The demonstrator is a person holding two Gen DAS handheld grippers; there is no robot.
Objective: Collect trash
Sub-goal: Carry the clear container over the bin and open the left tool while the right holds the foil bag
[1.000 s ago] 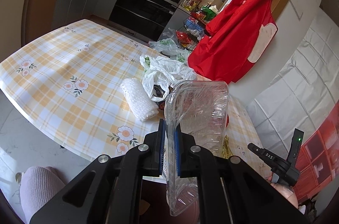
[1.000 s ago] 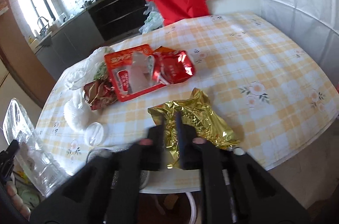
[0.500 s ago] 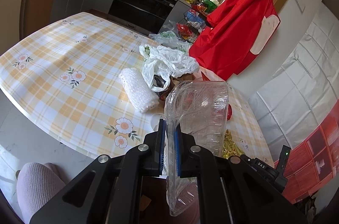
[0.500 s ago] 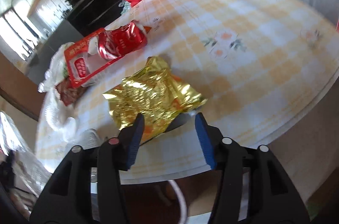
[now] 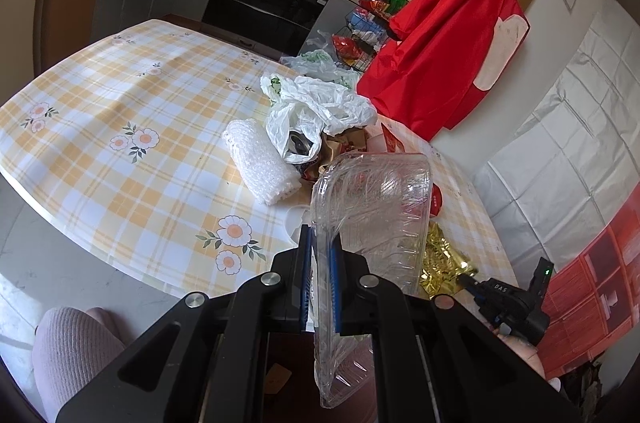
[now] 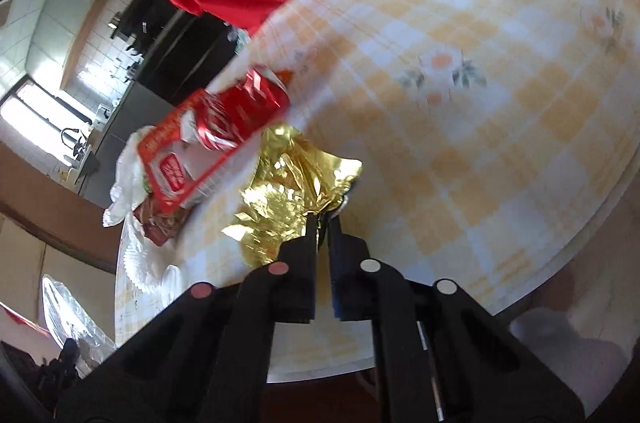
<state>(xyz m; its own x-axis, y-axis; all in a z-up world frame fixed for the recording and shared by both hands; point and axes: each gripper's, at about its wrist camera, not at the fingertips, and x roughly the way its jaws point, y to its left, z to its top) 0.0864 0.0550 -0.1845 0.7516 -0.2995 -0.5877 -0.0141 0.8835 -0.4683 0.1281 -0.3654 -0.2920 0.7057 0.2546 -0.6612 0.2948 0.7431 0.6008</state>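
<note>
Your left gripper (image 5: pixel 320 255) is clamped on the edge of a clear plastic container (image 5: pixel 372 223), holding it upright over the near edge of the table (image 5: pixel 120 159). Your right gripper (image 6: pixel 322 227) has its jaws pinched together on a corner of the crumpled gold foil wrapper (image 6: pixel 288 199), which lies on the checked tablecloth near the table's edge. Just beyond the foil sits a red snack packet (image 6: pixel 212 135), with a white plastic bag (image 5: pixel 316 107) and a roll of bubble wrap (image 5: pixel 256 159) farther along.

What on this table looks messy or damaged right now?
Crumpled trash clusters on the checked table: a white plastic bag, a bubble-wrap roll and a creased gold foil wrapper. The clear plastic container looks dented.
</note>
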